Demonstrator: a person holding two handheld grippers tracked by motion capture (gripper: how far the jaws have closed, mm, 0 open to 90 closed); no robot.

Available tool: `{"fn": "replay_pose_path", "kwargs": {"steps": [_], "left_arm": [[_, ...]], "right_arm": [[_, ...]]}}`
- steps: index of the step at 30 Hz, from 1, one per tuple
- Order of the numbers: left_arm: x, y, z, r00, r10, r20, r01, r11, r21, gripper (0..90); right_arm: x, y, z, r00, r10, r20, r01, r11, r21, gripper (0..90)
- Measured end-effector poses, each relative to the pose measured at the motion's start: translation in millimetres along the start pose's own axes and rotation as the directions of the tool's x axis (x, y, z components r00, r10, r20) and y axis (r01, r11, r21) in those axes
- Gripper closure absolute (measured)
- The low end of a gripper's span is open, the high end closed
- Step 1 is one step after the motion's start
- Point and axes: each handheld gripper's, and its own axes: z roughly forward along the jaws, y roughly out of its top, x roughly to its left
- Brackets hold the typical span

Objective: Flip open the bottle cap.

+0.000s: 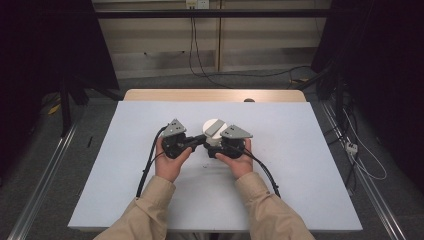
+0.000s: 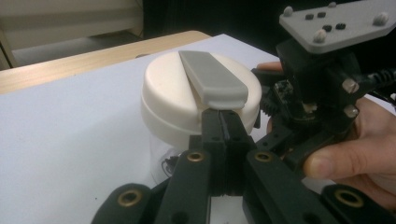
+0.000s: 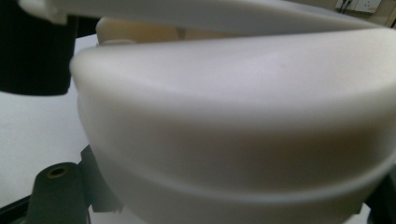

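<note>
Centrally on the white tabletop (image 1: 125, 165), slightly toward twelve o'clock, stands a small clear jar (image 2: 161, 156) with a cream round lid (image 2: 187, 100) bearing a grey flip tab (image 2: 212, 77) across its top. A person in tan sleeves holds a hand-held gripper in each hand, both converging on the jar.

The left hand-held gripper (image 2: 223, 122) comes in from the jar's nine o'clock side; its jaws are pressed together, with nothing between them, and their tips sit just under the free end of the grey tab. The right hand-held gripper (image 1: 220, 145) sits at the jar's four o'clock; from its own camera the lid looms very close and blurred, so whether its jaws clamp the jar cannot be told from the pictures, though they appear nearly shut.

The step looks like prising the tab upward. To do it well, the right side should steady the jar firmly while the left tips lift gently under the tab's edge, avoiding tipping the jar.
</note>
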Motion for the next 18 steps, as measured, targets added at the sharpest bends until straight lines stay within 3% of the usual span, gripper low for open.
{"fn": "replay_pose_path", "kwargs": {"steps": [18], "left_arm": [[-0.5,20.5,-1.2,1.0000,0.001,-0.008,-0.002,0.9999,-0.017,90.0]], "right_arm": [[0.6,-0.1,-0.2,1.0000,-0.002,0.001,0.002,1.000,0.003,19.0]]}}
